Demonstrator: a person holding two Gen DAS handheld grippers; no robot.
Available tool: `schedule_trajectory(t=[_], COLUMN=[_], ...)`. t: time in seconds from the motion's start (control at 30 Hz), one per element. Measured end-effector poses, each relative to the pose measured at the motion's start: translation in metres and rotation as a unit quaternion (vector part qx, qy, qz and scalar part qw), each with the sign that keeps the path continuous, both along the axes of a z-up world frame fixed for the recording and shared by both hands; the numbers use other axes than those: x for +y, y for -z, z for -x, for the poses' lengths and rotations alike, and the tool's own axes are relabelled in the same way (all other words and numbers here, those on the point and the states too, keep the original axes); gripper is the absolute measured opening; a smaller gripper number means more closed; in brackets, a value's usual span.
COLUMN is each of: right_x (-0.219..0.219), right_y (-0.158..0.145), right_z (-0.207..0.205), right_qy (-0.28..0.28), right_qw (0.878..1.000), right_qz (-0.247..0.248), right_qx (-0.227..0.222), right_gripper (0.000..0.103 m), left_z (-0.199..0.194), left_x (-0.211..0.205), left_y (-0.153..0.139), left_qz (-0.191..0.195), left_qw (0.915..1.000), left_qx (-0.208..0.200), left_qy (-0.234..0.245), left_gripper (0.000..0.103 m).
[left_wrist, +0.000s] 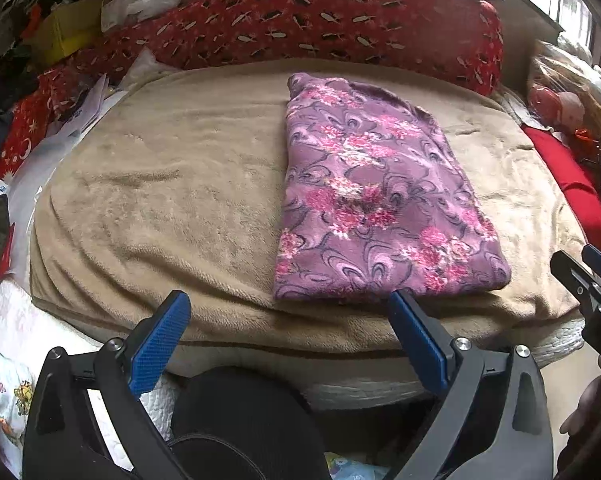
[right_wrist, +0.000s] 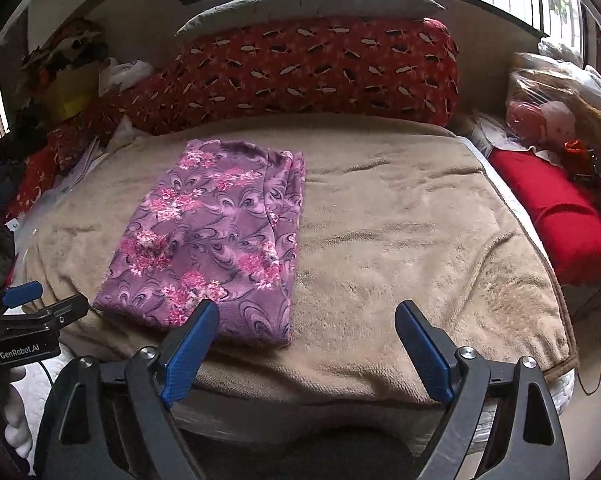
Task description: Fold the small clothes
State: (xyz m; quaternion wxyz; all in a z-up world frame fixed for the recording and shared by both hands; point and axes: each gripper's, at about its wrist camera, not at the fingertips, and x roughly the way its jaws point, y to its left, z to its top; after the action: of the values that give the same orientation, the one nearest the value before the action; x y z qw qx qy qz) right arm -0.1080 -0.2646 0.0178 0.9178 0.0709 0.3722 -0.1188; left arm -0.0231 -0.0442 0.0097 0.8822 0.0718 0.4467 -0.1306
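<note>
1. The purple floral garment (left_wrist: 380, 196) is lying folded into a long rectangle on the tan blanket (left_wrist: 160, 200), flat and neat, one narrow end reaching toward the near edge of the bed.
2. The left gripper (left_wrist: 288, 312) is hanging above that near edge, blue pads spread wide and nothing sitting between them; its right-hand pad is showing just in front of the garment's near end.
3. The right gripper (right_wrist: 306, 322) is hovering over the blanket just to the right of the garment, jaws standing wide apart and empty.
4. Each tool is peeking into the other's view: the right one at the far right of the left camera, the left one low at the left of the right camera.
5. Behind the blanket, a red patterned bolster (right_wrist: 300, 76) is lying across the bed, and a red cushion (right_wrist: 556, 216) is sitting off to the right.
</note>
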Motion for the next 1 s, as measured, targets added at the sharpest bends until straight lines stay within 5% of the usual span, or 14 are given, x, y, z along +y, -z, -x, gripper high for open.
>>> schedule_trajectory(t=[1.0], right_x=[-0.003], right_y=[-0.015], right_z=[0.021], right_qy=[0.015], right_qw=[1.000], right_qz=[-0.001], right_qx=[-0.028], right_gripper=[0.093], left_z=[0.028], left_x=[-0.015], left_y=[-0.019], left_qz=[0.010], left_qw=[0.9996], left_qx=[-0.023], left_qy=[0.010], left_gripper=[0.100])
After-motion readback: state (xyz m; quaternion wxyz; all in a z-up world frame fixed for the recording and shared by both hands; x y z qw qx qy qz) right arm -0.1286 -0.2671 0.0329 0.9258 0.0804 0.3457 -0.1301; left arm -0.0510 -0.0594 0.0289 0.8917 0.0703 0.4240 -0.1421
